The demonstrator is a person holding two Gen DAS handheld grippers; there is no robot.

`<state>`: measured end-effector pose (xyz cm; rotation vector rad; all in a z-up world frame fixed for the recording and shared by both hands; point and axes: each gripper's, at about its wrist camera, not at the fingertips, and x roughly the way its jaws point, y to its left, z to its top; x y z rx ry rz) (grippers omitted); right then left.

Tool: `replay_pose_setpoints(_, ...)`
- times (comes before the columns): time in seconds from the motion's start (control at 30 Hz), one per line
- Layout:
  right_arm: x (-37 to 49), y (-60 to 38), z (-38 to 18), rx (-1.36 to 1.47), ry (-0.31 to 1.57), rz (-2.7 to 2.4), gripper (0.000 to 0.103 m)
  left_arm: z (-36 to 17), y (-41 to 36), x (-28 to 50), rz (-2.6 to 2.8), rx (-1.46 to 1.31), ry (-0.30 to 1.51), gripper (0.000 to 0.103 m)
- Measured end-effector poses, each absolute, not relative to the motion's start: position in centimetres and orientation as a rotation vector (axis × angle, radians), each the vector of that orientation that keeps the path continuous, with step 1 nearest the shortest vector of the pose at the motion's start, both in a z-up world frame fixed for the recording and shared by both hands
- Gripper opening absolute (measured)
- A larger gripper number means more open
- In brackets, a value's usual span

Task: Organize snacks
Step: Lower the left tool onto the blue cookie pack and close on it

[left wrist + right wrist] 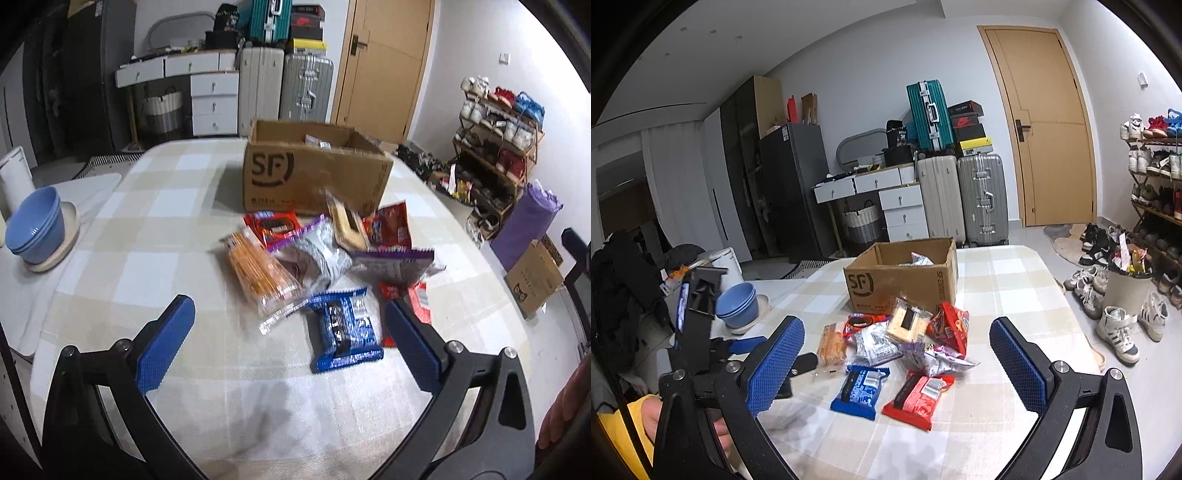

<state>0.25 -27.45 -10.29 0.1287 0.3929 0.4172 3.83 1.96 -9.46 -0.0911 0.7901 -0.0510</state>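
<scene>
Left gripper (290, 325) spread wide, empty, above blue packet (345, 334); right gripper (897, 363) likewise released; box (314, 181) stood behind pile, likely destination.

From my left wrist the cardboard box (314, 177) hides most of what lies inside; only a scrap of wrapper (317, 141) shows. The snack pile (317, 254) is smeared, its print unreadable. My right claw's finger (410, 339) covers part of the red packet (417, 299).
</scene>
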Motion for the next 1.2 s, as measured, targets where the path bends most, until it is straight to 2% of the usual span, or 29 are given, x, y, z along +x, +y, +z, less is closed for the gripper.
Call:
replay_pose_setpoints(0.47,2.8,-29.3,-14.0,0.196,0.491,0.406,0.102,-17.1,-2.6,10.3,-0.051,-0.029,0.975,0.103)
replay_pose_setpoints(0.73,4.8,-29.9,-16.1,0.231,0.564,0.405,0.102,-18.5,-3.4,11.9,-0.055,-0.039,0.985,0.100)
replay_pose_setpoints(0.9,5.1,-29.8,-16.6,0.242,0.581,0.417,0.102,-18.7,-3.3,12.3,-0.153,-0.096,0.998,0.075)
replay_pose_setpoints(0.93,5.0,-29.8,-16.6,0.245,0.581,0.420,0.102,-18.7,-3.5,12.3,-0.161,-0.094,0.994,0.073)
replay_pose_setpoints(1.07,4.5,-29.4,-16.3,0.233,0.580,0.422,0.102,-18.4,-4.5,12.1,-0.211,-0.073,0.978,0.047)
replay_pose_setpoints(1.2,3.9,-29.1,-15.8,0.221,0.572,0.426,0.102,-18.2,-4.8,11.9,-0.230,-0.077,0.974,0.040)
